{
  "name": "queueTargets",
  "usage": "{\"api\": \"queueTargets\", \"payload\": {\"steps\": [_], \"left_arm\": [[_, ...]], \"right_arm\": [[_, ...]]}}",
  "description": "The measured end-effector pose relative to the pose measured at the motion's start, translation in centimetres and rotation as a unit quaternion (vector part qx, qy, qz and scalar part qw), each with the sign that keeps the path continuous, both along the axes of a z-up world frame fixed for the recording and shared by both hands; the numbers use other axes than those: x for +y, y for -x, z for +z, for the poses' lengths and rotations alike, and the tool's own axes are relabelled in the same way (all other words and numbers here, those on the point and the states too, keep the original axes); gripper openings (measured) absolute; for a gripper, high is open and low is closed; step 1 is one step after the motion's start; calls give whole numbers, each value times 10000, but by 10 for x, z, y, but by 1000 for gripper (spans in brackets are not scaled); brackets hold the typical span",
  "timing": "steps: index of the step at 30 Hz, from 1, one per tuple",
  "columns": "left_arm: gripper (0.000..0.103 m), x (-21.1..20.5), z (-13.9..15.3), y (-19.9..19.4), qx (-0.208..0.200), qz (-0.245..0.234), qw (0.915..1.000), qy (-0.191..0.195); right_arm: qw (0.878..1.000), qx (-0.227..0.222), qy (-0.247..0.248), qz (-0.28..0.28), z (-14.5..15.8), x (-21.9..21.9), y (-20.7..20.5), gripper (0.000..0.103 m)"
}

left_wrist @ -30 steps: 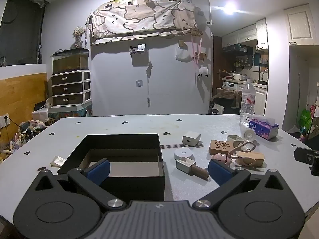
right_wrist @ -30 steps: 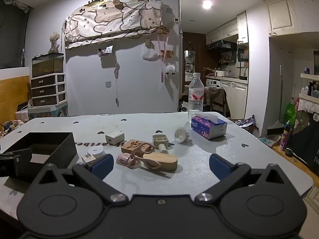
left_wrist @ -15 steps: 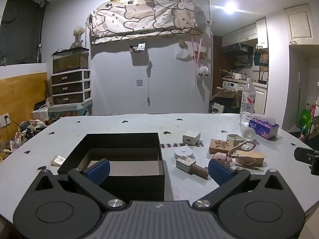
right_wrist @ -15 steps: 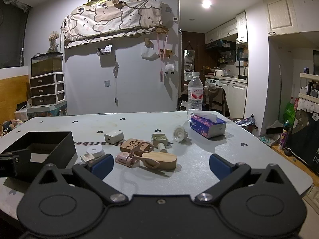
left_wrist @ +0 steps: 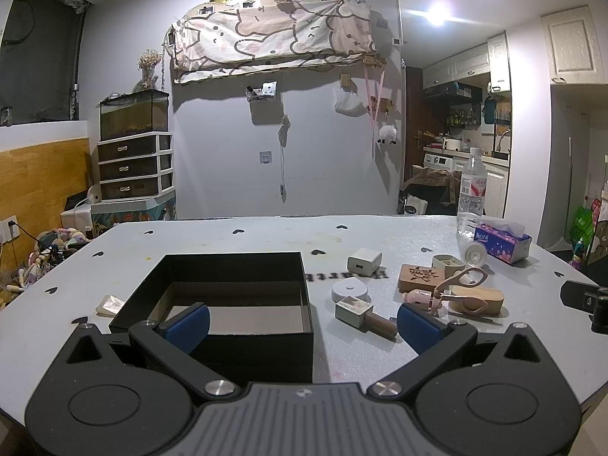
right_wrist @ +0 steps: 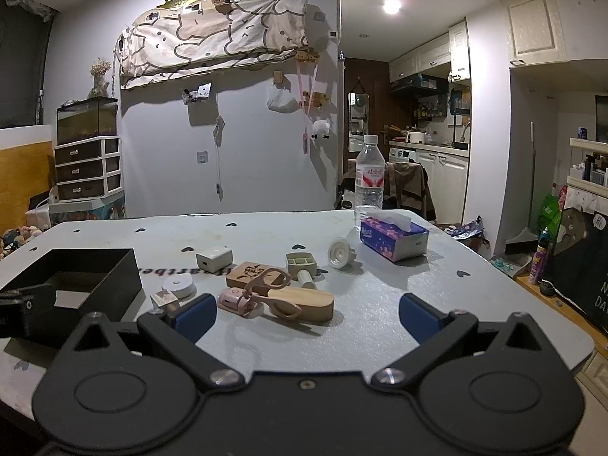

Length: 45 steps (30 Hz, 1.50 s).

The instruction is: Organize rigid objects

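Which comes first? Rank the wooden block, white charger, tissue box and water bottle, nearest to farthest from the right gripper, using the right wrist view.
1. wooden block: just ahead of the right gripper, centre.
2. white charger: further back, left.
3. tissue box: back right.
4. water bottle: behind the tissue box, at the far edge.

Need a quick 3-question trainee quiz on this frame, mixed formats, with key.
1. True or false: the black box already holds the white charger.
2. Multiple choice: what lies directly against the wooden block? A) water bottle B) pink-handled scissors C) tissue pack
3. Fill in: both the left tongs and the right tongs are ____ and hold nothing.

Key:
1. False; the charger sits on the table, right of the box.
2. B, the scissors.
3. open
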<state>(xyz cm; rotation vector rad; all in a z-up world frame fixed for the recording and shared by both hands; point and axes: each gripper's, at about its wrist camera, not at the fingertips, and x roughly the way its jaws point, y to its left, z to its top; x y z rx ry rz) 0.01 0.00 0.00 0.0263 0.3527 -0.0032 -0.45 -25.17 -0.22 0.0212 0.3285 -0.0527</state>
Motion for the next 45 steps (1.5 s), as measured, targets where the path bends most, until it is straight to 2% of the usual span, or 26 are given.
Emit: {"api": "queueTargets", "payload": {"steps": [45], "left_arm": [[103, 0, 0, 0, 12, 1, 10000, -6]], "right_arm": [[10000, 46, 14, -8, 0, -2, 4, 103]]}}
